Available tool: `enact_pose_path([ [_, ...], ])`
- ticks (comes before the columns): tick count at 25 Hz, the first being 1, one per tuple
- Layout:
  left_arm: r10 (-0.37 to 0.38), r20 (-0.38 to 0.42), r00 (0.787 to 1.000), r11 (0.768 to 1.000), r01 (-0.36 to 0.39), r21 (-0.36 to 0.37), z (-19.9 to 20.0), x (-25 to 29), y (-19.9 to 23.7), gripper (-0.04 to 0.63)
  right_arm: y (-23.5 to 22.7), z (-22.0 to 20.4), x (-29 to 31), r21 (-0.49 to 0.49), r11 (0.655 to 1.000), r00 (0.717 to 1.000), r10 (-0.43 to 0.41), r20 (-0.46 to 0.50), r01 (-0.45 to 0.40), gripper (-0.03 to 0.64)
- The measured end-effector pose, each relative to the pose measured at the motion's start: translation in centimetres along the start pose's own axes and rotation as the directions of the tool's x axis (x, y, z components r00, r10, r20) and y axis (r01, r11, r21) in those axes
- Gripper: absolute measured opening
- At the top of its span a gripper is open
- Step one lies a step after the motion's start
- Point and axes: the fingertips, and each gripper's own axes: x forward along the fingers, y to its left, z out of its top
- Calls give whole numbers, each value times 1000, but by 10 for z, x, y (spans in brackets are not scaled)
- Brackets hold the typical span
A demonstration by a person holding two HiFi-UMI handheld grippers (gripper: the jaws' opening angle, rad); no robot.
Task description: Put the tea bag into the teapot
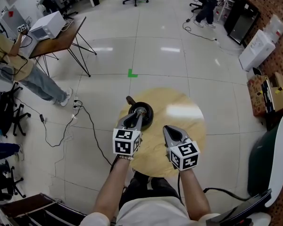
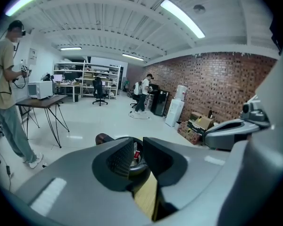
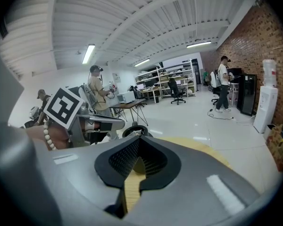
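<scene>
A black teapot (image 1: 144, 115) with a brown handle (image 1: 130, 100) stands on the left part of the round wooden table (image 1: 188, 121). My left gripper (image 1: 138, 114) hangs right over its mouth, jaws a narrow gap apart. Through that gap in the left gripper view (image 2: 138, 144) I see the teapot's rim (image 2: 140, 166) and, down inside, a tea bag with a red tag (image 2: 137, 154); it looks free of the pads. My right gripper (image 1: 169, 129) hovers over the table to the teapot's right, shut and empty (image 3: 139, 142). It sees the teapot (image 3: 134, 130) ahead to its left.
A cable (image 1: 87, 126) trails over the floor left of the table. A green chair (image 1: 264, 159) stands at the right and cardboard boxes (image 1: 269, 94) lie by the brick wall. A person (image 1: 19, 65) stands at a desk (image 1: 61, 39) far left.
</scene>
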Motion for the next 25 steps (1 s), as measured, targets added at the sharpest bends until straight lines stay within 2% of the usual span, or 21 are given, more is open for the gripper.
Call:
enact_pose_path([
  [1,1,12,1000,1000,-1,-11,2,-7,-2,68,0,3,-3,-3,1000,1000,3,3,-3,2],
  [3,10,35,999,999,-9,-32,3,-23,-7,12,0,8,-11,-13,1000,1000,13,12,-13,2],
  [10,97,81,992,990,-88,-112,-2,-82,-21,12,9,39,-39,-63,995,993,86,77,-82,2],
  [14,159,87,983,984,-150,-100,-5,-120,-30,12,15,48,-57,-82,990,986,126,110,-117,1],
  [18,203,122,971,976,-191,-102,1,-155,-31,12,17,38,-68,-69,989,984,139,115,-132,2],
  [25,213,158,964,974,-196,-116,-13,-198,-46,12,47,20,-90,-95,984,981,159,108,-149,2],
])
